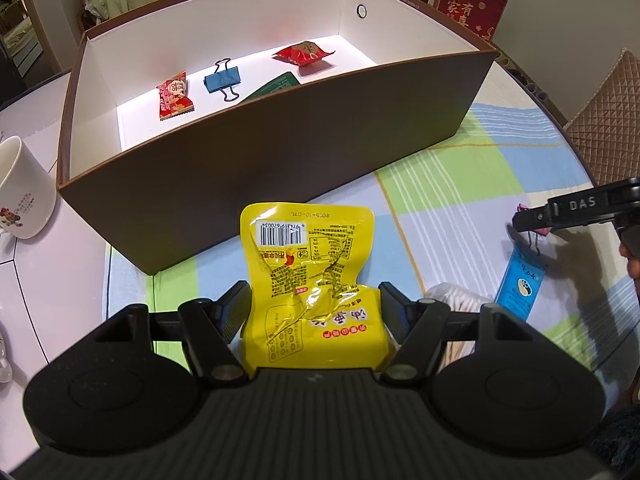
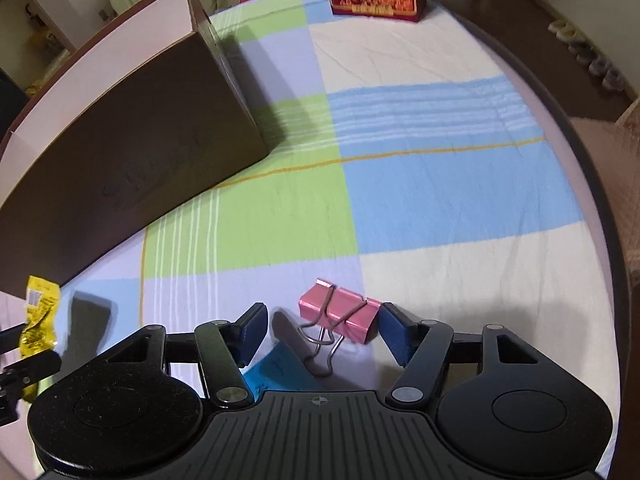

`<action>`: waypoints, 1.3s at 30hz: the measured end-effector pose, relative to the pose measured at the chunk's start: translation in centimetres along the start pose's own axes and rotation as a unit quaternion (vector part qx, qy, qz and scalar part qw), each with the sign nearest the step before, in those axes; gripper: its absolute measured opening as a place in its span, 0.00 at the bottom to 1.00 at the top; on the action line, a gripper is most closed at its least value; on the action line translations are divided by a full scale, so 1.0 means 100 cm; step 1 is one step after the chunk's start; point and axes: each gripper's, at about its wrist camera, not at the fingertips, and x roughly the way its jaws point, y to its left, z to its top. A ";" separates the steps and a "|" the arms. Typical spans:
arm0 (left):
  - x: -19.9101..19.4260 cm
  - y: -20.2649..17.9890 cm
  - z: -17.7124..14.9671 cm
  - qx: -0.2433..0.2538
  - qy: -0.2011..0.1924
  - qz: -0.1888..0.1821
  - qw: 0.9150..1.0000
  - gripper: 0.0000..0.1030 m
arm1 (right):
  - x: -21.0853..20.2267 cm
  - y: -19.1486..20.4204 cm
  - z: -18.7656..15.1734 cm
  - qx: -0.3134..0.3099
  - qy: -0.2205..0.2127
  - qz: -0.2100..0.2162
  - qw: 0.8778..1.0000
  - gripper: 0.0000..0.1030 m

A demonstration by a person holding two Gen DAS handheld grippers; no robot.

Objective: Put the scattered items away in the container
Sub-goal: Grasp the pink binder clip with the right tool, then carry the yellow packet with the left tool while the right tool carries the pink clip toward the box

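Risk check: two pickups in progress, box wall ahead.

L gripper (image 1: 312, 312) clamped on yellow snack pouch (image 1: 310, 276), held short of the brown box (image 1: 280, 152). Pouch is slack and crinkled; its top could catch the near wall if carried low. R gripper (image 2: 320, 332) stands apart round the pink binder clip (image 2: 340, 314), lying on the checked cloth (image 2: 440, 200); right pad near touching, left pad clear, so uneven closing may skid it. Clip's wire handles rest over a blue card (image 2: 276, 372), which may drag. In box: blue clip (image 1: 223, 79), two red packets.
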 end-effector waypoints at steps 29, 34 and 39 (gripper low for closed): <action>-0.018 0.002 -0.007 0.004 -0.017 0.003 1.000 0.64 | -0.018 0.009 -0.011 -0.103 -0.021 -0.001 0.994 0.40; -0.035 0.002 -0.004 0.010 -0.024 0.008 1.000 0.64 | -0.042 0.015 -0.001 -0.110 -0.044 0.022 0.993 0.40; -0.059 0.007 0.005 0.015 -0.051 0.011 0.999 0.64 | -0.067 0.021 0.011 -0.113 -0.073 0.043 0.990 0.40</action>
